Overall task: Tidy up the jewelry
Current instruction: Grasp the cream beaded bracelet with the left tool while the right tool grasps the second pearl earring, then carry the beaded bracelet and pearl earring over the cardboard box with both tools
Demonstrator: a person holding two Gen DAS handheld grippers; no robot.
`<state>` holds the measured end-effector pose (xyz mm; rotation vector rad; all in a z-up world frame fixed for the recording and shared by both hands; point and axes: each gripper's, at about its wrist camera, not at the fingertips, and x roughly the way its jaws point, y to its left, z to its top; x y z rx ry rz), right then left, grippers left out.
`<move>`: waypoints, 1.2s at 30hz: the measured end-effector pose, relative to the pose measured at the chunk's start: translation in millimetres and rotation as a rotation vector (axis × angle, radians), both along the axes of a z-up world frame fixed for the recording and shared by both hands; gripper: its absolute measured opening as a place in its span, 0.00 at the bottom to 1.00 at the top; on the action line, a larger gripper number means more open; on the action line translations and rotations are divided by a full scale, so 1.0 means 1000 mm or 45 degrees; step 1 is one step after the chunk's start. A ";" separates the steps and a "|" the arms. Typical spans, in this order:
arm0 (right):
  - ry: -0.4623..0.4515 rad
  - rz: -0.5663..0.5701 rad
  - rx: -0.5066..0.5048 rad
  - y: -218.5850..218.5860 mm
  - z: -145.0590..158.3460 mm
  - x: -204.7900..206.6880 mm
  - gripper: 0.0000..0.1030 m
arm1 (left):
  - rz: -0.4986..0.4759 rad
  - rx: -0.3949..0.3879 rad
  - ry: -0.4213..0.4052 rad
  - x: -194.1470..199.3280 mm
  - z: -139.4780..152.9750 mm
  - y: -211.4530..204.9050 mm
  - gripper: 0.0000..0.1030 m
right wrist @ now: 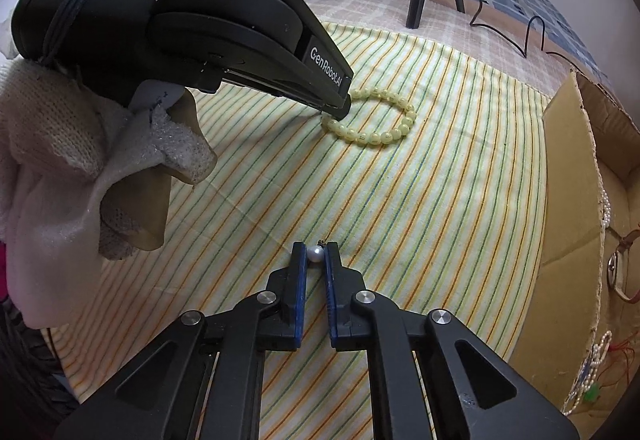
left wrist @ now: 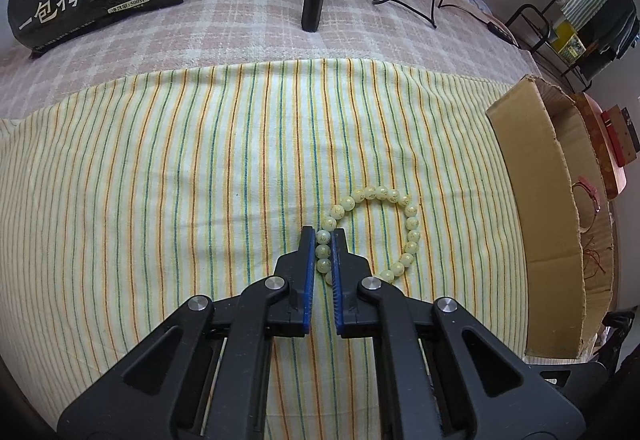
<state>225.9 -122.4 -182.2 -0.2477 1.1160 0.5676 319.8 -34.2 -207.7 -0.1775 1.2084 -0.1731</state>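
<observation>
**Both pickups underway, box drop comes next**

Closest in, a small white pearl with a tiny dark fitting [right wrist: 315, 253] is pinched between the blue-padded tips of the right gripper [right wrist: 315, 255], jaws nearly shut on it, right over the yellow cloth with green and orange stripes [right wrist: 400, 220]. Further out, the left gripper [left wrist: 323, 245] is closed down on one side of the pale yellow-green beaded bracelet [left wrist: 400, 224], a few beads caught between the pads, the rest of the loop lying flat on the cloth. So the grab step looks to be in hand. The open brown cardboard box [right wrist: 568, 168] sits off the cloth's right edge, some jewelry already seen inside. Next, a clean lift and a carry over to that box is probably needed, without the loop snagging.
</observation>
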 end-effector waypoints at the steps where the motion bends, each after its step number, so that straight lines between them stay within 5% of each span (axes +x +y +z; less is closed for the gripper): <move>1: -0.001 -0.001 0.001 0.000 0.000 0.001 0.07 | 0.002 0.000 -0.002 0.000 0.001 0.000 0.05; 23: -0.140 -0.077 0.099 -0.031 0.051 0.000 0.07 | -0.016 -0.079 -0.160 -0.025 0.062 -0.001 0.05; 36: -0.226 -0.200 0.134 -0.078 0.081 -0.001 0.07 | -0.130 -0.143 -0.295 -0.048 0.111 -0.039 0.05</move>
